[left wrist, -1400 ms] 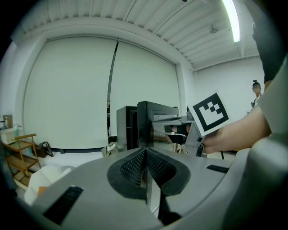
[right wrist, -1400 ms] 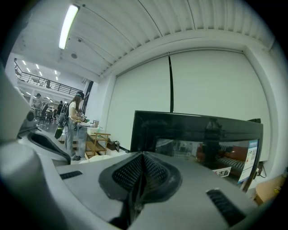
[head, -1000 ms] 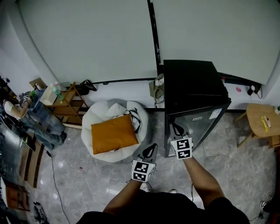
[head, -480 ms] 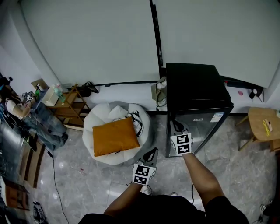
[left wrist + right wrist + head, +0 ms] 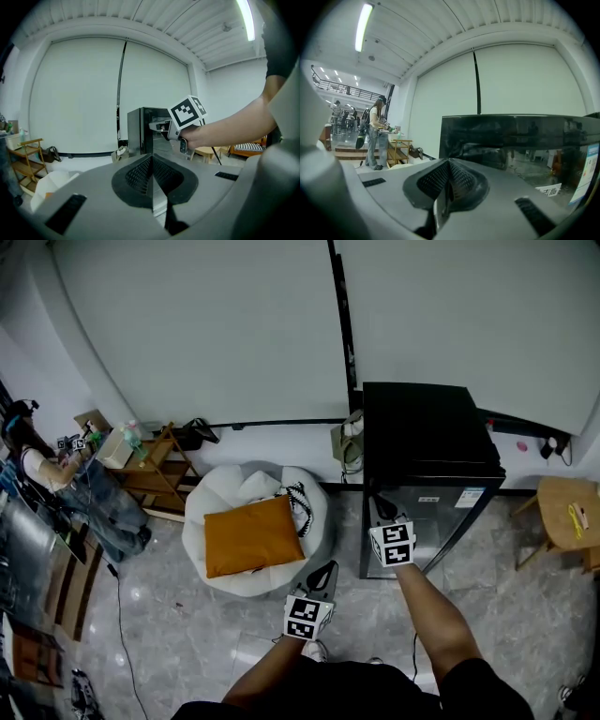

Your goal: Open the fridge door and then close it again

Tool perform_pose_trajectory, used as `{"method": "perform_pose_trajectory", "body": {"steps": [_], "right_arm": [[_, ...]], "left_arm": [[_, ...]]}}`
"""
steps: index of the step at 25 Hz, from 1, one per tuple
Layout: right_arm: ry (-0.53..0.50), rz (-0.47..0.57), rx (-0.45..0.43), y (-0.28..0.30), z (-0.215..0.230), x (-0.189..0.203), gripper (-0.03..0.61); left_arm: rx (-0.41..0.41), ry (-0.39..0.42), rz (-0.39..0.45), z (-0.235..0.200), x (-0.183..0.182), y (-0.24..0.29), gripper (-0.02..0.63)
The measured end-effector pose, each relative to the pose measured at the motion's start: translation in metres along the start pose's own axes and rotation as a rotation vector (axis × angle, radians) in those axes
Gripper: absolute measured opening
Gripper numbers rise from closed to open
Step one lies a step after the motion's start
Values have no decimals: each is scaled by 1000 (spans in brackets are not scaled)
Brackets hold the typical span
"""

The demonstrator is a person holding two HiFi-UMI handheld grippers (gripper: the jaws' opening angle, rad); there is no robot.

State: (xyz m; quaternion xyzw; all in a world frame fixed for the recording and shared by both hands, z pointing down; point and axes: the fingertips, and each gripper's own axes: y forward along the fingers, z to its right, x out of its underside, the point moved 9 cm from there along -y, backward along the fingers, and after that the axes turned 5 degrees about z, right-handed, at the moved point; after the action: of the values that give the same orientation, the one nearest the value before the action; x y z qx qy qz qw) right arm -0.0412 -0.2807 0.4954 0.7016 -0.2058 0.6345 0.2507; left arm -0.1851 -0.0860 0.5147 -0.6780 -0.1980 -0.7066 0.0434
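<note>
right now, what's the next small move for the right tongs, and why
Probably open the right tongs and ease them onto the left edge of the fridge door. The door looks shut, these tongs sit closed just in front of that edge, and the left tongs hang back, closed.

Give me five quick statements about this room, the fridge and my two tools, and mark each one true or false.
1. A flat orange cushion lies on the puffy white beanbag. True.
2. The left tool has its jaws wide apart. False: they are together with nothing between them.
3. The right tool is nearer the tall black glossy fridge than the left tool is. True.
4. The round wooden stool stands left of the fridge in the head view. False: it stands to the fridge's right; the wooden slatted shelf is on the left.
5. The right tool grips a bottle. False: its jaws are together and empty.
</note>
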Motion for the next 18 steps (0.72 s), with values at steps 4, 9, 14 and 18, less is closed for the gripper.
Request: {"method": "perform_pose_trajectory", "body": {"steps": [4, 9, 14, 18], "right_arm": [[17, -1, 4, 0, -1, -1, 18], [39, -16, -29, -6, 0, -7, 18], [-7, 18, -49, -29, -7, -18, 18], [-22, 46, -50, -62, -13, -22, 18]], "left_arm": [[-11, 0, 0, -1, -5, -4, 21], [-1, 10, 0, 4, -5, -4, 21], [8, 11, 13, 10, -13, -4, 21], [11, 25, 30, 12, -20, -1, 21]]}}
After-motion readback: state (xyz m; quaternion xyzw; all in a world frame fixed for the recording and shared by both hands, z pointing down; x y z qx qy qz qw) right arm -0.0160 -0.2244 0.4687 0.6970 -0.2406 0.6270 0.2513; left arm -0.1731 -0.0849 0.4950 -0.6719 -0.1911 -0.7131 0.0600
